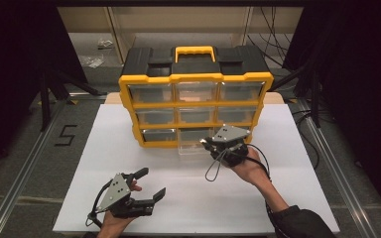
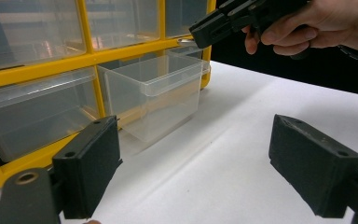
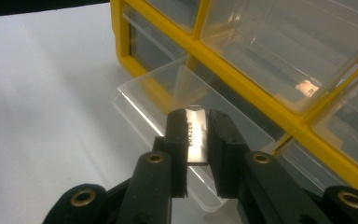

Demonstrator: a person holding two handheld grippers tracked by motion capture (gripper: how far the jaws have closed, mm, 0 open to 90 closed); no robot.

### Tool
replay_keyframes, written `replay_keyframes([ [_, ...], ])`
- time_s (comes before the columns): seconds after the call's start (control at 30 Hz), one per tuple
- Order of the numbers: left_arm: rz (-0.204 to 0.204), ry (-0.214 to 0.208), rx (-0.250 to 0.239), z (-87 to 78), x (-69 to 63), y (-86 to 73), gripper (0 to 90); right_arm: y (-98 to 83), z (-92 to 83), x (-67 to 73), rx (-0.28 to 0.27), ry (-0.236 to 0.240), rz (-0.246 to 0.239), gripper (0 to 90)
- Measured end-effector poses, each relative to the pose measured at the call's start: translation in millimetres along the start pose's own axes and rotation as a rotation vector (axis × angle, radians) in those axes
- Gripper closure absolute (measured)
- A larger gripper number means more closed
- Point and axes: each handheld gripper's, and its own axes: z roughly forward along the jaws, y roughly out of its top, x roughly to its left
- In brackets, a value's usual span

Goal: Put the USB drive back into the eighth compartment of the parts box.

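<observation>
A yellow and black organizer (image 1: 196, 78) with clear drawers stands at the back of the white table. Its bottom middle drawer (image 1: 191, 148) is pulled out, and nothing shows inside it. My right gripper (image 1: 205, 143) hovers at that drawer's right front corner. In the right gripper view the jaws (image 3: 196, 128) are shut on a small flat metal blade (image 3: 197, 140), held upright above the open drawer (image 3: 144, 95). My left gripper (image 1: 153, 182) rests low near the table's front left, open, with nothing between its pads (image 2: 91, 163). It faces the drawer (image 2: 154, 93).
The white board (image 1: 287, 168) covers the table, with bare surface in front of the organizer. Black stands and cables flank the table on both sides. A cable loop (image 1: 213, 168) hangs from my right gripper. The other drawers look pushed in.
</observation>
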Motion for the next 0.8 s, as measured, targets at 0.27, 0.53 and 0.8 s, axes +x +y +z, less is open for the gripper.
replay_keyframes([
  [0.27, -0.002, -0.001, -0.001, -0.2, 0.1, 0.0, 16.1, 4.1, 5.0, 0.3, -0.007, -0.001, 0.004, 79.1],
  [0.53, -0.002, -0.001, -0.001, -0.3, 0.1, 0.0, 16.1, 4.6, 9.1, -2.9, -0.011, -0.013, 0.015, 79.1],
  [0.8, -0.001, -0.001, 0.001, 0.0, 0.0, -0.2, 16.1, 3.6, 12.5, -6.5, -0.01, -0.022, 0.027, 79.1],
])
